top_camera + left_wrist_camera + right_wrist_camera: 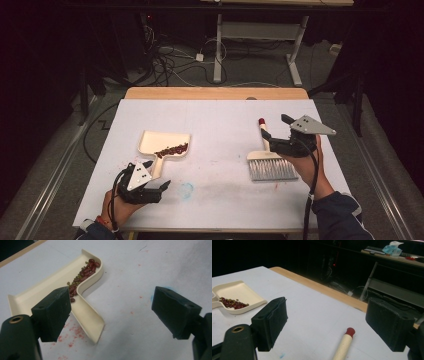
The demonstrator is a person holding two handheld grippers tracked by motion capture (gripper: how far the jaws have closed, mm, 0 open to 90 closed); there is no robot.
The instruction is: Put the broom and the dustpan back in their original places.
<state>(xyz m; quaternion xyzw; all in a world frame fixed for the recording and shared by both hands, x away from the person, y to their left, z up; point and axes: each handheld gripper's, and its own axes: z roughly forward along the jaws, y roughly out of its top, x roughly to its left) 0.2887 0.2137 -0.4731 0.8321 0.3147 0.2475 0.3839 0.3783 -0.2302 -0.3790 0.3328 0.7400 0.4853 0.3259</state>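
A cream dustpan (165, 141) lies left of centre on the white table cover, with red and green beans (171, 150) heaped at its back wall. My left gripper (156, 174) stands open at the pan's handle. In the left gripper view the handle (87, 317) lies in the gap of the left gripper (110, 312), close by the left jaw, and the beans (83, 275) sit beyond it. A hand brush (272, 169) with grey bristles and a red-tipped handle lies at the right. My right gripper (276, 126) is open over that handle (343, 345), which points up between its jaws (325, 325).
Red specks and a blue smudge (186, 190) mark the cover near the left gripper. The table's wooden far edge (215, 93) runs behind. Beyond it stand another desk's legs (218, 50) and floor cables. The dustpan (239, 293) lies far left in the right gripper view.
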